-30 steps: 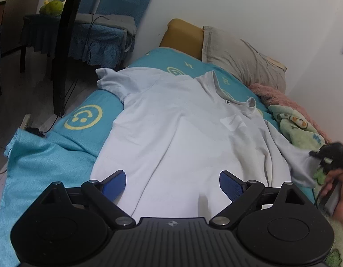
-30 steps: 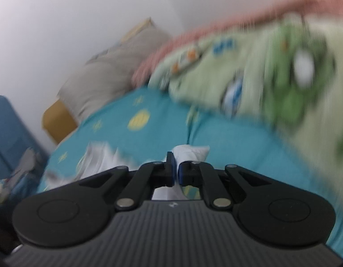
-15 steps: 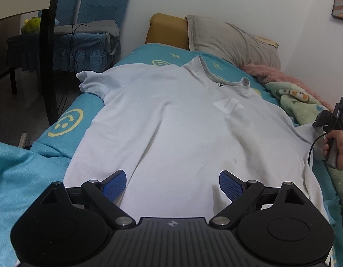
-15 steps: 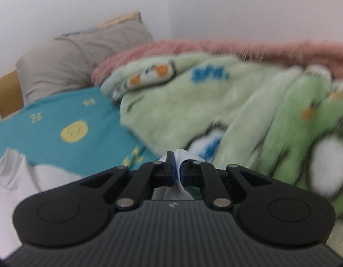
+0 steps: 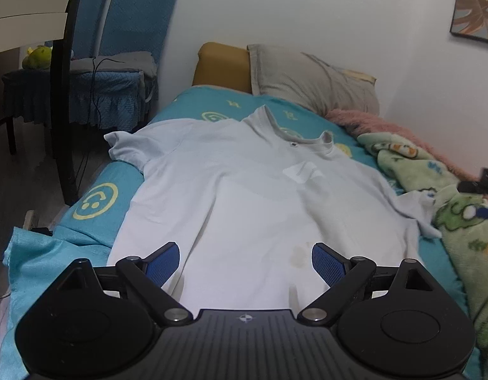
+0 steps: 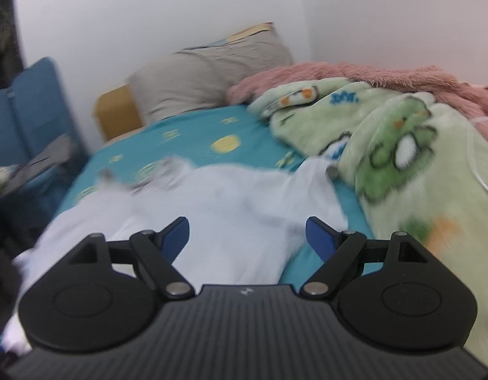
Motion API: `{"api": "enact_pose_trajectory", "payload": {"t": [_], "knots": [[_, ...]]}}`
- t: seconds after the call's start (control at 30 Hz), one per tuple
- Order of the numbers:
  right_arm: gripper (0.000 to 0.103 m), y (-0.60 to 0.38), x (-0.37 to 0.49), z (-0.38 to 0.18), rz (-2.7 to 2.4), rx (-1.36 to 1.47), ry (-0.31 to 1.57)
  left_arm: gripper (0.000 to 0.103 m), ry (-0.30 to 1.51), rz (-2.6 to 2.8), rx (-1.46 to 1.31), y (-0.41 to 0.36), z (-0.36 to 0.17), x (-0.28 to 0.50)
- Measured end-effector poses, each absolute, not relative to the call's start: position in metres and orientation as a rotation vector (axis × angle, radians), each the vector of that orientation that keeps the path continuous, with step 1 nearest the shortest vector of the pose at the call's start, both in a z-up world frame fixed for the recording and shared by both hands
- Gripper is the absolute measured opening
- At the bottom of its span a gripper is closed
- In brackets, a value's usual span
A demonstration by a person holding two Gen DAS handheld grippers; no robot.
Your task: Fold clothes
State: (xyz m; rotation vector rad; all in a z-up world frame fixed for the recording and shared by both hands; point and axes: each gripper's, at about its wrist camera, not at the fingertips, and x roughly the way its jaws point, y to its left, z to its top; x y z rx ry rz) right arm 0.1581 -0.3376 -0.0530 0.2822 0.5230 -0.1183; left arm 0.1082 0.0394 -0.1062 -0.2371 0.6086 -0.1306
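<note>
Released a moment ago, the sleeve [image 6: 313, 183] that the right gripper [image 6: 247, 237] was pinching now lies loose, and that gripper's fingers have sprung wide apart with nothing between them. Its view is blurred, so it seems to be mid-move.

Largest first, all placed from the white shirt [image 5: 244, 196]: under it lies the teal bed sheet [image 5: 95, 202], a flat base for folding. The shirt is spread flat with its collar toward the grey pillow [image 5: 310, 85] and its hem toward the grippers, probably laid out so the sides can be folded in. On the shirt's right, the green blanket [image 5: 459, 221] is bunched touching the sleeve, which rests partly up on it, not yet flat. Over the shirt's hem, the left gripper [image 5: 245, 261] hovers, fingers spread wide and empty, likely ready to take the lower edge.
</note>
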Motion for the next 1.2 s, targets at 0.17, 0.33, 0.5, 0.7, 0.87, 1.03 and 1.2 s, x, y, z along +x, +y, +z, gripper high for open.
{"api": "enact_pose_trajectory", "payload": {"t": [0.17,0.33,0.5,0.7,0.87,1.03,1.2], "knots": [[0.082,-0.315,0.063,-0.018,-0.034,0.349,0.478,0.090,0.616,-0.214,-0.191,0.031,-0.096,0.085],[0.082,-0.310,0.000,-0.014,0.015,0.421,0.442,0.085,0.646,-0.358,-0.122,0.006,-0.095,0.059],[0.082,-0.324,-0.024,-0.021,0.012,0.526,0.440,0.071,0.711,-0.564,-0.189,-0.024,-0.099,0.033],[0.083,-0.344,-0.030,-0.026,-0.011,0.632,0.407,0.049,0.835,-0.725,-0.113,-0.072,-0.123,0.022],[0.083,-0.356,-0.034,-0.031,0.010,0.716,0.404,0.007,0.886,-0.755,-0.065,-0.088,-0.138,0.022],[0.083,-0.362,-0.043,-0.026,-0.046,0.724,0.340,0.001,0.836,-0.843,-0.119,-0.099,-0.110,0.016],[0.084,-0.374,-0.053,-0.018,-0.114,0.702,0.248,0.000,0.873,-0.991,-0.123,-0.147,-0.093,0.002]]}}
